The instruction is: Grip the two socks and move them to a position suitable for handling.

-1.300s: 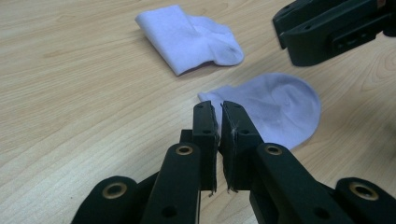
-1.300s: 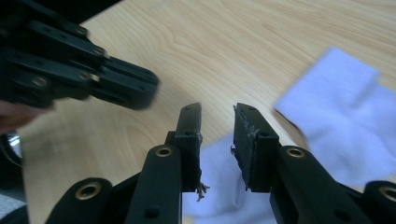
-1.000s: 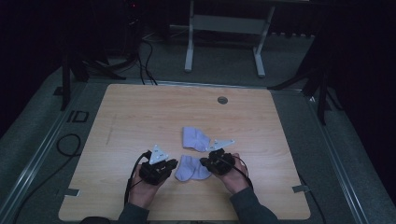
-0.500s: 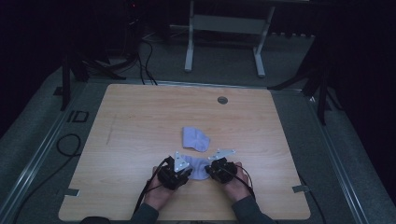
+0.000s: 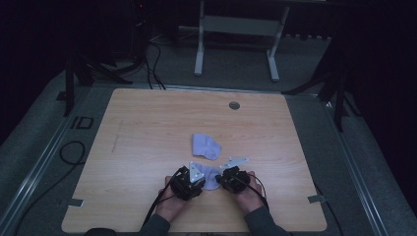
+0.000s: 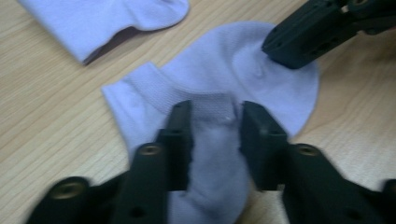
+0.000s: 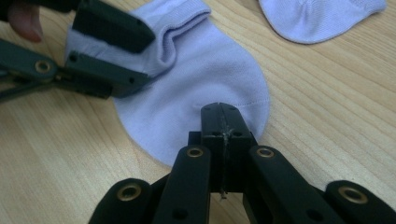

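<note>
The left tool (image 6: 212,128) straddles the near sock's (image 6: 243,79) cuff, jaws narrow, while the right tool (image 7: 223,122), jaws closed, pins its toe to the bench (image 5: 147,128), probably for folding.

The near sock (image 6: 243,79) is pale lilac, short and ankle-cut, and lies flat on the wooden counter (image 5: 147,128) near its front edge. Its ribbed cuff end sits between the jaws of the left claw (image 6: 215,126), with the fabric bunched there. Its rounded toe end is pinched in the right claw (image 7: 223,116). A second sock (image 5: 205,146) of the same colour lies just beyond it, folded and apart from it.
</note>
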Available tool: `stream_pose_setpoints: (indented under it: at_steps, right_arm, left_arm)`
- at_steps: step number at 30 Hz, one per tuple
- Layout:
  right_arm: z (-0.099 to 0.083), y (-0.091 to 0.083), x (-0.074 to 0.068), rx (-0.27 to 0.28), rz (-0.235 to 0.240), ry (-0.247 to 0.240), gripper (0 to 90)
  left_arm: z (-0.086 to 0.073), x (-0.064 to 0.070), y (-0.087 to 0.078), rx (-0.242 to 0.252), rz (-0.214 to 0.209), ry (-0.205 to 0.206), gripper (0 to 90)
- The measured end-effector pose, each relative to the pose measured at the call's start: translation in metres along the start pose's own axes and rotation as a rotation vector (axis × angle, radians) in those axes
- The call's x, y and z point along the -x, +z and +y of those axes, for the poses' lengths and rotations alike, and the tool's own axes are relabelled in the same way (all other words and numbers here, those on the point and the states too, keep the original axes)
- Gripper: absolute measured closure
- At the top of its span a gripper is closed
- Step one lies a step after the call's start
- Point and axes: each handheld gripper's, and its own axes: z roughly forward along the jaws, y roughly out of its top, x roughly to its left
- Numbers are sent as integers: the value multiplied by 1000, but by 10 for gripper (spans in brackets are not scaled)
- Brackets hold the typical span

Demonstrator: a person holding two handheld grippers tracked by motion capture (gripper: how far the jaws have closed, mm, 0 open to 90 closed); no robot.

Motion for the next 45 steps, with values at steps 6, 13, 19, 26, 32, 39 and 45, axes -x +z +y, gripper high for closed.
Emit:
stream_pose_setpoints:
  at_steps: [6, 13, 19, 26, 32, 39, 45]
  right_arm:
    - [-1, 0, 1, 6, 8, 10, 900]
    - [-2, -1, 3, 5, 14, 16, 900]
    - [-3, -3, 5, 0, 15, 19, 900]
    - [-5, -5, 9, -4, 18, 28, 899]
    - [-7, -9, 16, -14, 16, 7, 887]
    - [-12, -17, 26, -37, 8, 6, 845]
    - [-5, -25, 31, -5, -20, 24, 753]
  left_arm:
    - [0, -9, -8, 6, 19, -27, 877]
    - [-3, -37, -32, 38, 92, -130, 875]
    - [-16, -65, -43, 8, 187, -223, 826]
    - [-16, -70, -49, 48, 180, -234, 802]
    - [-13, -55, -28, 4, 128, -168, 792]
    - [-17, -62, -29, 3, 118, -196, 778]
    - [-19, -68, -32, 14, 121, -221, 759]
